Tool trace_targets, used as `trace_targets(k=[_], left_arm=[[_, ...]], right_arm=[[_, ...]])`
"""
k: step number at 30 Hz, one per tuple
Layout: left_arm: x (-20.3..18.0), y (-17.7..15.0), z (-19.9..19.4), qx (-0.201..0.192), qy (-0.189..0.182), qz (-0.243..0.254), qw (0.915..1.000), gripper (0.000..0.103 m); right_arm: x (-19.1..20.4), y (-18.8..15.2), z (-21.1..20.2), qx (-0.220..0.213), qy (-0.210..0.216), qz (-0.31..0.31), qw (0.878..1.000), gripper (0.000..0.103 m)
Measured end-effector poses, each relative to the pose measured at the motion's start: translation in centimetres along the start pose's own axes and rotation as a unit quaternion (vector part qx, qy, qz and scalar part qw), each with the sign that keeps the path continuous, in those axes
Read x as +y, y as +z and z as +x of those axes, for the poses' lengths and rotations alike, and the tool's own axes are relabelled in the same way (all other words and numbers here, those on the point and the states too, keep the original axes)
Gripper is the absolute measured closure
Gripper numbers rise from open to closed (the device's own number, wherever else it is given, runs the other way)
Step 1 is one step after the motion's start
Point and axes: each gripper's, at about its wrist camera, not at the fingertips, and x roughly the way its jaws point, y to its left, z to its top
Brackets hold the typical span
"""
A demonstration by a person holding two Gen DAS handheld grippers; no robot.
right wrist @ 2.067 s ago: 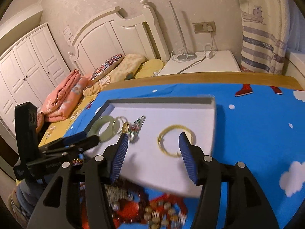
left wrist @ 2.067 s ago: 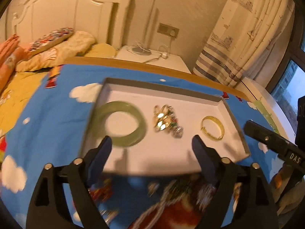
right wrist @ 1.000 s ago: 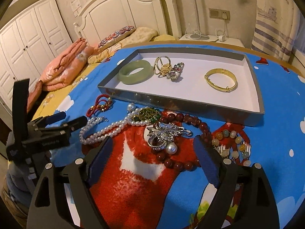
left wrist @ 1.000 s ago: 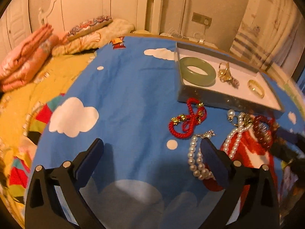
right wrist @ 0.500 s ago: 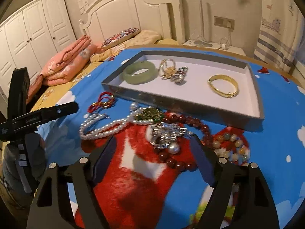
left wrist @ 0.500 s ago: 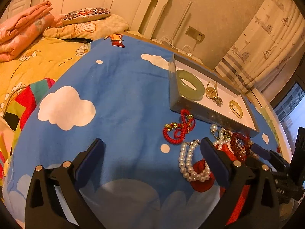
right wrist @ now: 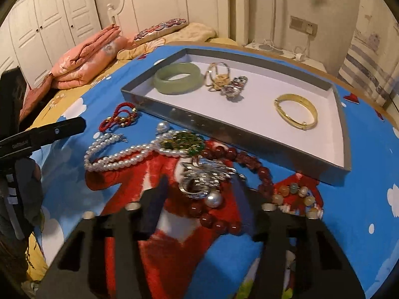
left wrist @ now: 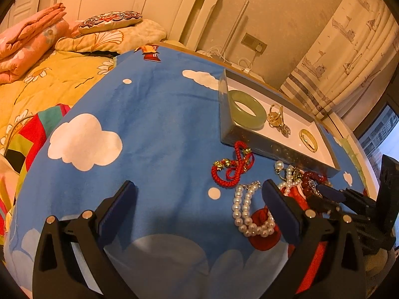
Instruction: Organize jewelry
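Left wrist view: left hand-held gripper (left wrist: pixel 197 196) spread wide, nothing betw fingers, over the blue cloud-print cover (left wrist: pixel 149 124) on the bed. Grey tray (left wrist: pixel 261 140) sits ahead-right w/ green bangle (left wrist: pixel 247 109), gold ring cluster (left wrist: pixel 275 118) and gold bangle (left wrist: pixel 308 140) inside. Red cord bracelet (left wrist: pixel 232 167) and pearl strand (left wrist: pixel 245 211) lie just outside the tray's near wall. Rest of the pile is partly hidden behind the right finger and the other gripper's tip.

Right wrist view: right hand-held gripper (right wrist: pixel 202 194) open fairly wide, blurred, fingers either side of the silver brooch (right wrist: pixel 204 177); contact can't be made out. Red bead strand (right wrist: pixel 224 214) is partly covered by it. Green pendant (right wrist: pixel 183 142) lies amid pearls.
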Motion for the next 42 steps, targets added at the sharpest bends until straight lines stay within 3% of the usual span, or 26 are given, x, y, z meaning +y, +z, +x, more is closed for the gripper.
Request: trace_targets(k=[1,4,7,11,16,22,26,29,30,31,37,42], left_arm=[[0.0,0.0,0.0,0.000,0.000,0.000,1.0000,0.003],[0.0,0.0,0.0,0.000,0.000,0.000,1.0000,0.003],[0.0,0.0,0.0,0.000,0.001,0.000,1.0000,0.003],[0.0,0.0,0.0,0.000,0.001,0.000,1.0000,0.003],[0.1,-0.1,0.0,0.000,0.003,0.002,1.0000,0.003],[0.0,-0.2,0.1,0.001,0.006,0.003,1.0000,0.003],[0.0,-0.2,0.2,0.002,0.009,0.005,0.9999,0.003],[-0.2,-0.2,0.3,0.002,0.012,0.007,0.9999,0.002],[-0.2,-0.2,0.2,0.003,0.013,0.007,0.9999,0.002],[-0.3,-0.2,0.3,0.003,0.014,0.008,0.9999,0.002],[-0.4,-0.1,0.3,0.004,0.019,0.011,0.9998,0.003],[-0.6,-0.1,0.4,0.007,0.025,0.015,0.9996,0.002]], right_arm=[[-0.3,-0.1,-0.3,-0.006,0.006,0.004,1.000,0.072],[-1.4,0.0,-0.8,-0.026,0.011,0.016,0.999,0.073],[-3.9,-0.1,-1.0,-0.034,0.052,0.091,0.994,0.073],[-7.8,-0.9,-1.7,-0.048,0.126,0.217,0.967,0.073],[-13.3,-3.4,-2.6,-0.075,0.189,0.372,0.906,0.075],[-15.6,-5.8,-4.7,-0.062,0.091,0.377,0.919,0.073],[-13.5,-4.9,-5.6,-0.065,0.053,0.286,0.955,0.070],[-10.2,-2.9,-5.1,-0.058,0.019,0.169,0.984,0.047],[-9.7,-2.6,-4.6,-0.054,0.017,0.142,0.988,0.038],[-9.1,-2.2,-4.0,-0.046,0.018,0.115,0.992,0.037],[-8.6,-0.6,-1.3,0.005,0.049,0.061,0.997,0.036],[-9.2,0.6,-0.2,0.016,0.074,0.037,0.996,0.038]])
